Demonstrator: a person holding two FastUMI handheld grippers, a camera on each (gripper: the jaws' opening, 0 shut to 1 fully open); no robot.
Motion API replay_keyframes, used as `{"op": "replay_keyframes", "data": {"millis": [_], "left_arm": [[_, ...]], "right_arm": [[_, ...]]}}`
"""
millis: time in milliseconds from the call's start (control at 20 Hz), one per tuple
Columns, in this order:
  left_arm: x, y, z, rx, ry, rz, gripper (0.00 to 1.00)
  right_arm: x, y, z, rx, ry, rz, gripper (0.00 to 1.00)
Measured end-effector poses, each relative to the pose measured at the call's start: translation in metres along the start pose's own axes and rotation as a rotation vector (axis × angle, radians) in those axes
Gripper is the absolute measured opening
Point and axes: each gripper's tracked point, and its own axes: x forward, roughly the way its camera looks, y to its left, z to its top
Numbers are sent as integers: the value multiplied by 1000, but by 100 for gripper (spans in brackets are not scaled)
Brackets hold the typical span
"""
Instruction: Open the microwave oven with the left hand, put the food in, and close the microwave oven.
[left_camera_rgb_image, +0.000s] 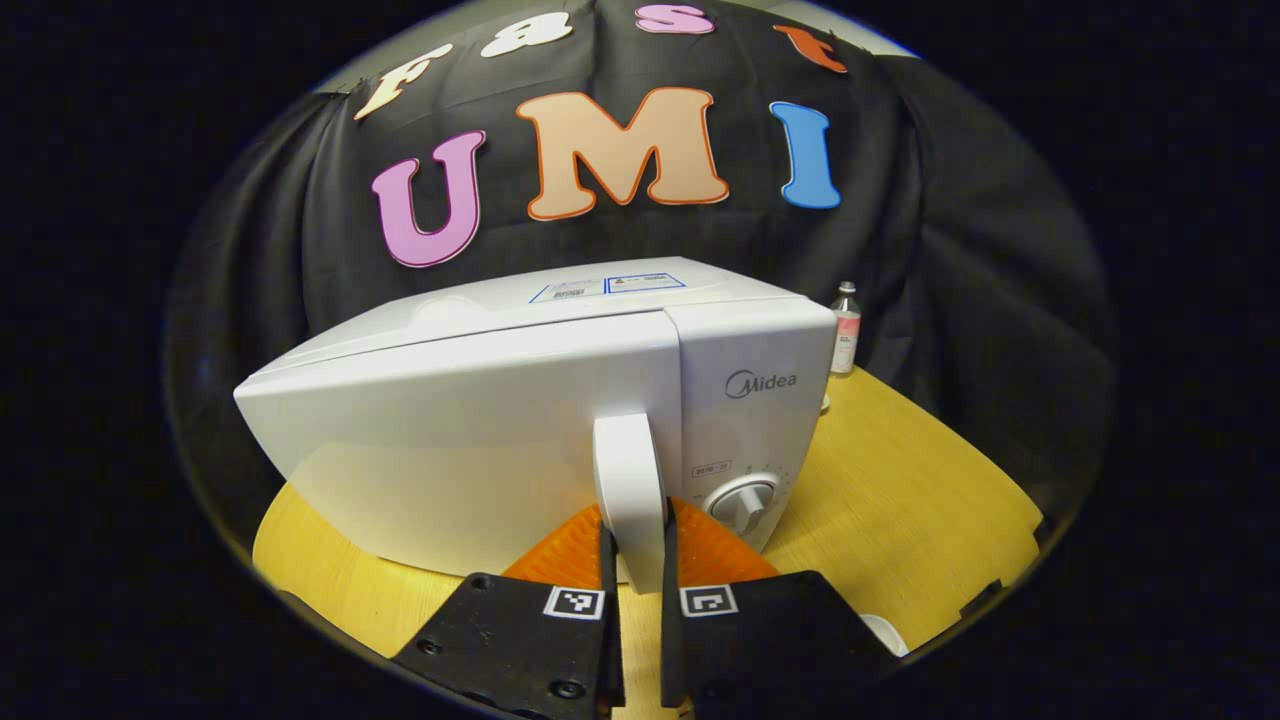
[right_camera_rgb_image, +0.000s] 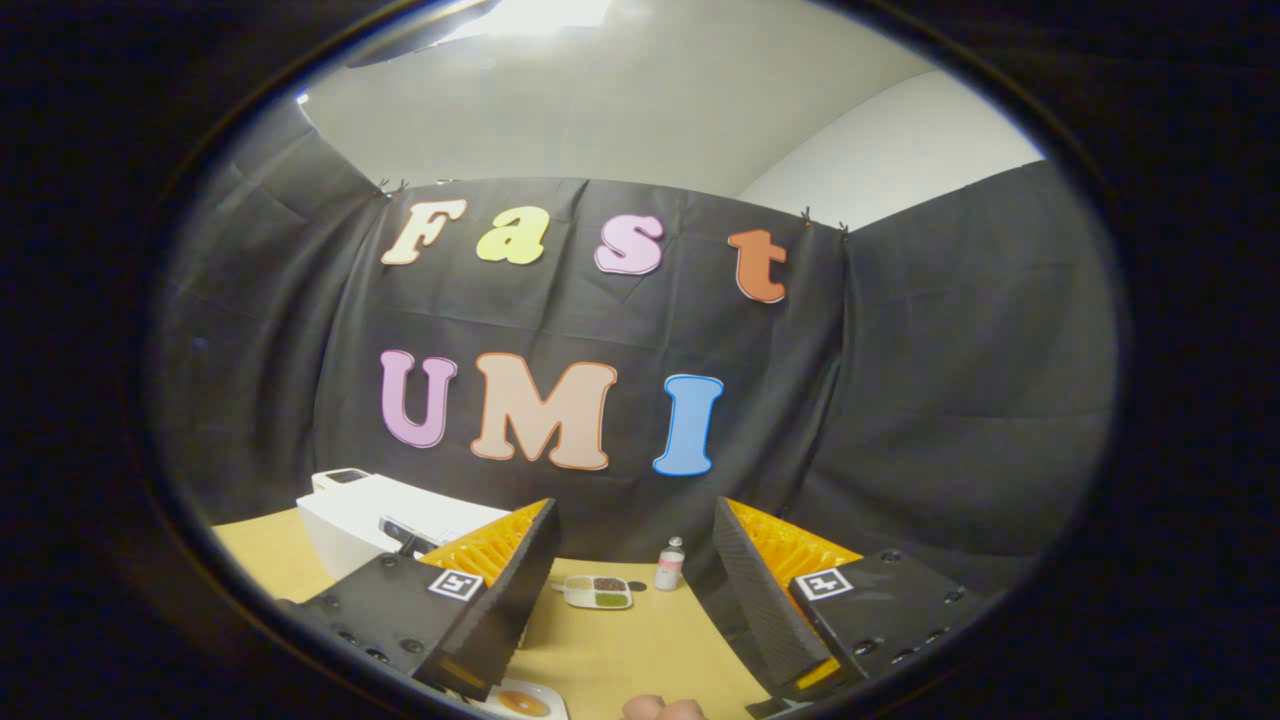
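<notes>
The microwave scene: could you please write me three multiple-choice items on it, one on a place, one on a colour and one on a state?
1. Where does the small bottle stand relative to the microwave in the left gripper view?
A. On top of it
B. On the table behind its control-panel side
C. Inside it

2. What colour is the microwave's body?
A. White
B. Black
C. Red

3. How does the left hand-held gripper stand?
A. Wide open, away from the microwave
B. Closed on the bottle
C. Closed on the door handle

Answers:
1 B: the bottle sits on the yellow table past the panel that bears the dial.
2 A: door, top and panel are all white.
3 C: both fingers press the sides of the upright white handle, with the door not visibly swung out.
</notes>
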Motion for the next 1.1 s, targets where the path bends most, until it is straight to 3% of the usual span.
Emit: {"op": "replay_keyframes", "data": {"millis": [100,200,350,600,750,1100], "left_arm": [[-9,-1,-10,-19,49,-26,10],[-33,-3,-14,-59,-8,-49,8],[-73,3,-32,65,-37,-78,8],[-139,28,-63,1,24,-109,11],[-177,54,-77,50,56,-57,12],[-240,125,-108,-24,105,116,12]], "right_arm": [[2,5,-3,7,2,20,97],[6,7,-5,4,2,30,97],[13,21,-11,34,7,65,97],[33,48,-38,-3,19,135,97],[42,78,-48,24,6,212,97],[49,160,-69,37,27,391,97]]}}
